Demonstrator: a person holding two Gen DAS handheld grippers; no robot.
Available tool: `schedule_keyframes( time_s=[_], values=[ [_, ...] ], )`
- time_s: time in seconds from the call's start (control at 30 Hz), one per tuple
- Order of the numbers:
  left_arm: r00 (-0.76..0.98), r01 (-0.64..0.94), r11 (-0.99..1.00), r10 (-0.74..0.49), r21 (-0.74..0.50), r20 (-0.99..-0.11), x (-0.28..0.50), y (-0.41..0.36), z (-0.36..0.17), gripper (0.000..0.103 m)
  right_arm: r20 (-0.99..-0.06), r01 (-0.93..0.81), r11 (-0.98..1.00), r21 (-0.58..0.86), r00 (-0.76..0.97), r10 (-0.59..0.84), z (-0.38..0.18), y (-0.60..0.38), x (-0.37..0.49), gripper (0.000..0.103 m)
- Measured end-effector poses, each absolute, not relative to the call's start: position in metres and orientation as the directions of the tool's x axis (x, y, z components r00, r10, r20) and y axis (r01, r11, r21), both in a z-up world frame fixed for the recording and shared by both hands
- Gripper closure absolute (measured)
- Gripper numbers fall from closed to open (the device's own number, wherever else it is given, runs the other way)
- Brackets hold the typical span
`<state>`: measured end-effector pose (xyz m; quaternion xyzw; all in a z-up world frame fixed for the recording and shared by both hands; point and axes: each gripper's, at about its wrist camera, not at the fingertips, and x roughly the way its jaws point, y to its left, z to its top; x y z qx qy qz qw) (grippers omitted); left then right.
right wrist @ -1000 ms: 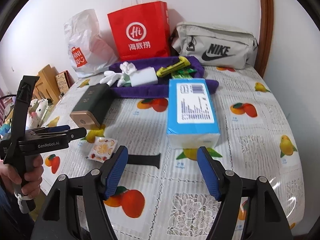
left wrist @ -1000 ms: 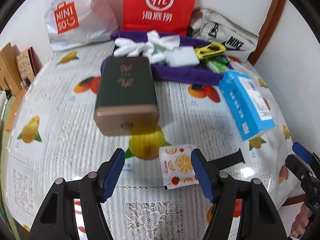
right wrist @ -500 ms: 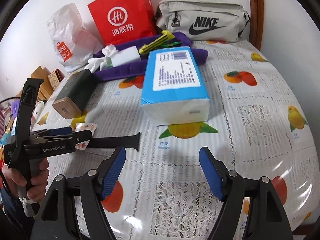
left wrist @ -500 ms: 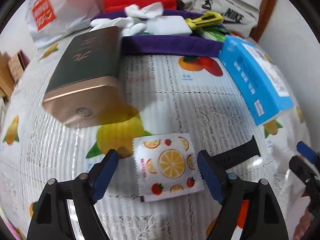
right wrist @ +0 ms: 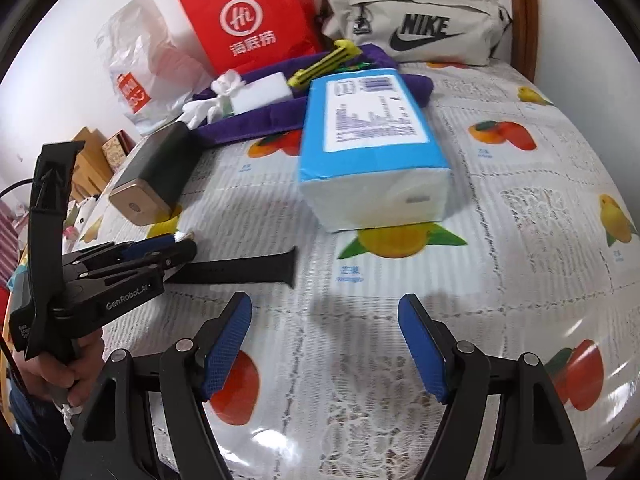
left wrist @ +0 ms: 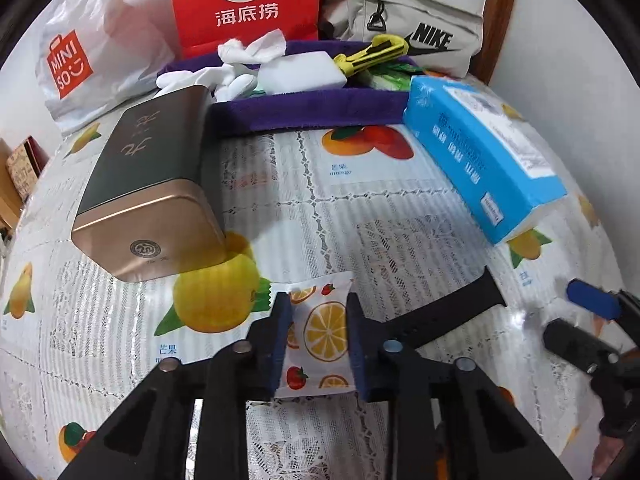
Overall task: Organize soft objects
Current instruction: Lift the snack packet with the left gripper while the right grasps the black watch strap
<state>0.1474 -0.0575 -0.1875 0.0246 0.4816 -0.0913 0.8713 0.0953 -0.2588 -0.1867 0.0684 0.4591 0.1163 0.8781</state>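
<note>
Fingers on the left gripper (left wrist: 316,344) were spread either side of the fruit-print packet (left wrist: 320,332) half a second ago; now they're closing and already pinching it, low centre of the left wrist view, on the counter (left wrist: 360,220). Right gripper (right wrist: 326,348) fingers sit as wide as before, nothing between them, blue tissue pack (right wrist: 368,148) above them mid-frame, closer than earlier.

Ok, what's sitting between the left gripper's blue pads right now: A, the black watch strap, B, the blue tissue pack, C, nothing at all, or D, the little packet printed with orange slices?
D: in the left wrist view the left gripper has its closing jaws on either side of the orange-slice packet, while the black watch strap lies beside it on the table.
</note>
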Motion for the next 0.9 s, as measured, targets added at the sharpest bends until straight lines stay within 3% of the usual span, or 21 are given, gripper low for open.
schedule_keyframes(
  time_s=[0.1, 0.63, 0.9],
  values=[
    [0.527, 0.169, 0.982, -0.165, -0.088, -0.834, 0.148, -0.047, -0.180, 0.090, -0.779, -0.180, 0.958, 0.221, 0.559, 0.285, -0.184, -0.247, 0.095, 0.028],
    [0.546, 0.065, 0.984, -0.173, -0.164, -0.820, 0.143, 0.021, -0.183, 0.091, -0.804, -0.510, 0.860, 0.023, 0.502, 0.319, -0.198, -0.161, 0.118, 0.028],
    [0.544, 0.081, 0.977, -0.209, -0.198, -0.813, 0.142, 0.025, -0.187, 0.091, -0.841, -0.547, 0.837, 0.004, 0.452, 0.299, -0.213, -0.154, 0.139, 0.024]
  ],
)
